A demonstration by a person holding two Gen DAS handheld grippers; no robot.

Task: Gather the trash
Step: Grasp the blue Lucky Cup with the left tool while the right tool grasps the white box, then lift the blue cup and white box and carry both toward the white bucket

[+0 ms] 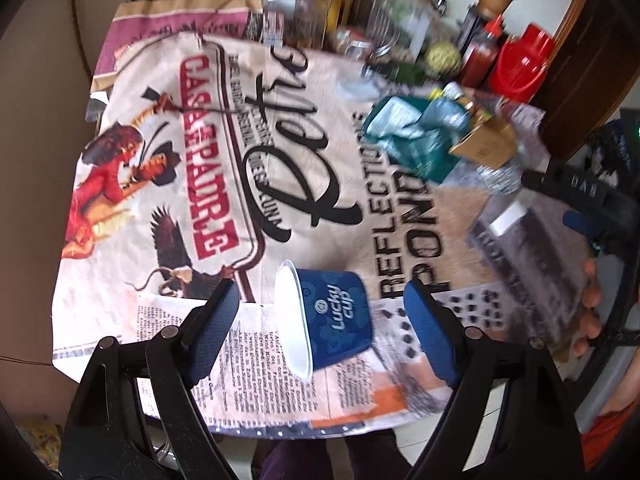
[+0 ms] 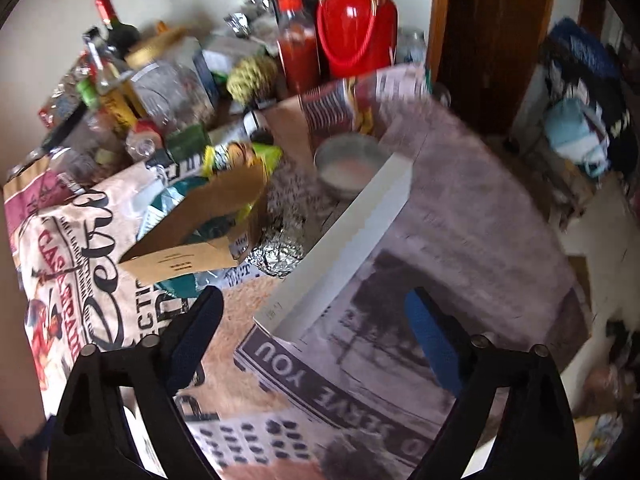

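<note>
Left gripper (image 1: pixel 322 312) alone frames blue cup (image 1: pixel 332 316).

Bottles and jars (image 1: pixel 320 12) at twelve o'clock in the left wrist view smear into blur. The red jug (image 2: pixel 356 16) is cut off by the top edge. The teal wrapper (image 1: pixel 416 136) print is unreadable.

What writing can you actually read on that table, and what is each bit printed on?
"Lucky cup": on the blue paper cup lying on its side.
"CASA PADRE": red block letters on the printed tablecloth.
"REFLECTION POND": black capitals on the same cloth, partly covered.
"SERVE YOU": white letters on a dark band of the cloth, seen in the right wrist view.
Newspaper-style columns on the cloth and print on the brown cardboard box: too small to read.
</note>
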